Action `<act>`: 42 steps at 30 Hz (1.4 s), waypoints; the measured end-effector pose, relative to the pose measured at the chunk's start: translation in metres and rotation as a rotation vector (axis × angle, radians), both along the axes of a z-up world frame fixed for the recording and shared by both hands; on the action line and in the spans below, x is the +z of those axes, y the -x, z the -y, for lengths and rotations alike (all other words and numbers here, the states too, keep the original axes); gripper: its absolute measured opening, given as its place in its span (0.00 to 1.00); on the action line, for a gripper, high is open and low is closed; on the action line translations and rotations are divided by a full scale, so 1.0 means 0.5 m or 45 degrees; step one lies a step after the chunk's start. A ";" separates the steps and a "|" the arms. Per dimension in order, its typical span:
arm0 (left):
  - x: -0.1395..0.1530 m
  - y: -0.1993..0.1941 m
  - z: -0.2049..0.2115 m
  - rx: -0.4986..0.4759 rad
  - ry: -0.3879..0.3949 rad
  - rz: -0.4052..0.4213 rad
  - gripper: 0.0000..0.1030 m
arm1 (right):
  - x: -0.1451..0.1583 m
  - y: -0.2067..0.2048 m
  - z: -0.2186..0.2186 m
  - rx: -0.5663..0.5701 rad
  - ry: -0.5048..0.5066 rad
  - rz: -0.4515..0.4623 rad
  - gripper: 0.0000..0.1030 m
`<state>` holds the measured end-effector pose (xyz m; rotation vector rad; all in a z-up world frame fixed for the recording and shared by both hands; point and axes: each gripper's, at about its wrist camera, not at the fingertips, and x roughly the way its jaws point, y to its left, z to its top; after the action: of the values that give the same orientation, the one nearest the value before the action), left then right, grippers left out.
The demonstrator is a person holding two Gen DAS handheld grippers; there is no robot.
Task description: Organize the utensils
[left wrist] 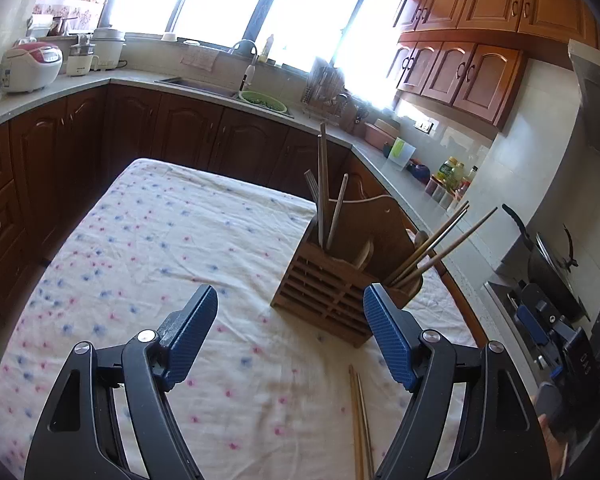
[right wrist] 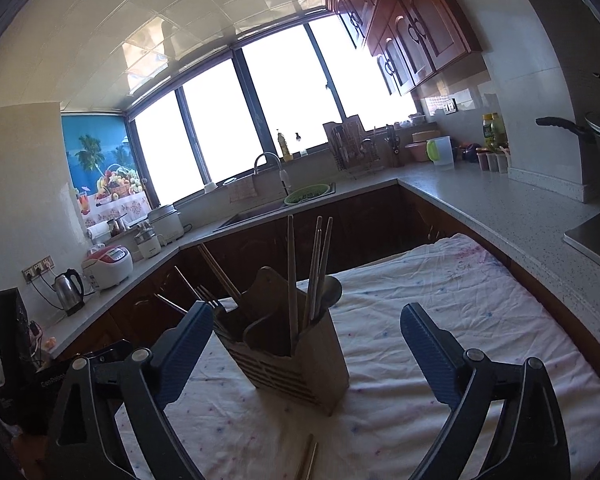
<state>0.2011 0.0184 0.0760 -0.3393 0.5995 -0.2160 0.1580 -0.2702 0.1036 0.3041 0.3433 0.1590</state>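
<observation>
Here, both the left tongs (left wrist: 290,312) and right tongs (right wrist: 306,330) gape empty. Two loose slender wooden chopsticks (left wrist: 359,420) lie on the floral-clothed desk (left wrist: 160,240), lower centre, near the slatted wooden utensil holder (left wrist: 332,292). Light, stiff and apt to roll, they probably suit a mid-shaft grip.

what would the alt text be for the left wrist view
The left gripper is open and empty above a table covered with a floral cloth, facing a slatted wooden utensil holder with chopsticks and a fork standing in it. A pair of chopsticks lies loose on the cloth near the right finger; kitchen counters, a sink and bright windows fill the background.
</observation>
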 end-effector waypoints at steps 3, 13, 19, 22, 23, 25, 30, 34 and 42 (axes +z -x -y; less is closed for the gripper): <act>-0.019 0.027 -0.004 0.003 0.017 -0.029 0.75 | -0.024 0.023 -0.002 0.012 -0.017 -0.034 0.96; -0.059 0.096 -0.014 0.006 0.027 -0.082 0.75 | -0.063 0.094 0.003 0.028 -0.061 -0.085 0.96; -0.063 0.129 -0.014 0.004 0.018 -0.088 0.76 | -0.068 0.126 0.003 0.031 -0.069 -0.082 0.97; -0.062 0.146 -0.012 0.004 -0.002 -0.076 0.77 | -0.068 0.140 -0.002 0.039 -0.061 -0.079 0.97; -0.061 0.152 -0.011 0.004 -0.008 -0.071 0.77 | -0.068 0.145 -0.004 0.042 -0.059 -0.078 0.97; -0.058 0.165 -0.010 0.004 -0.022 -0.057 0.78 | -0.068 0.153 -0.006 0.047 -0.056 -0.073 0.98; -0.046 0.210 -0.006 0.023 -0.084 0.013 0.85 | -0.061 0.191 -0.019 0.032 0.001 -0.013 1.00; -0.040 0.257 -0.007 0.067 -0.121 0.117 1.00 | -0.051 0.237 -0.040 0.030 0.104 0.093 1.00; -0.080 0.316 0.007 0.109 -0.258 0.166 1.00 | -0.088 0.309 -0.085 0.060 0.279 0.204 1.00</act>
<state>0.0430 0.0151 0.0360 -0.1534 0.4722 -0.0933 0.0032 -0.2276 0.0596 0.0660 0.2068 0.1888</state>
